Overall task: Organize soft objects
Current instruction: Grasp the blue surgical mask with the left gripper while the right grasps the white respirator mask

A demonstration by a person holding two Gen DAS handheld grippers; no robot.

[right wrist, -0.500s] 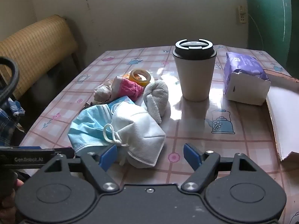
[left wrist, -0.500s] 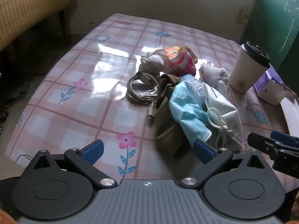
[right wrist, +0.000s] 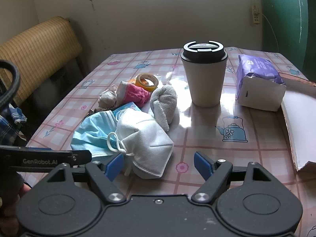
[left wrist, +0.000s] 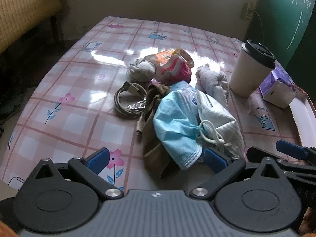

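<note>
A pile of soft things lies mid-table: a blue surgical mask (left wrist: 173, 132) (right wrist: 94, 128), a white respirator mask (left wrist: 219, 120) (right wrist: 146, 142), an olive cloth (left wrist: 152, 152), a pink cloth (left wrist: 177, 71) (right wrist: 136, 94), a grey sock ball (left wrist: 143, 71) (right wrist: 107, 98) and a rolled grey-white cloth (left wrist: 213, 83) (right wrist: 164, 102). My left gripper (left wrist: 156, 159) is open just short of the blue mask and olive cloth. My right gripper (right wrist: 159, 164) is open with the white mask's near edge between its fingers, untouched. One left finger (right wrist: 49, 159) shows beside it.
A coiled cable (left wrist: 128, 100) and a tape roll (right wrist: 147, 82) sit by the pile. A lidded paper cup (right wrist: 204, 75), a purple tissue pack (right wrist: 258, 79) and a flat cardboard box edge (right wrist: 300, 122) stand to the right. A woven bench back (right wrist: 39, 45) is at the left.
The left wrist view has swung slightly, so the pile now sits a little more to the left and nearer. The right wrist view is nearly unchanged.
</note>
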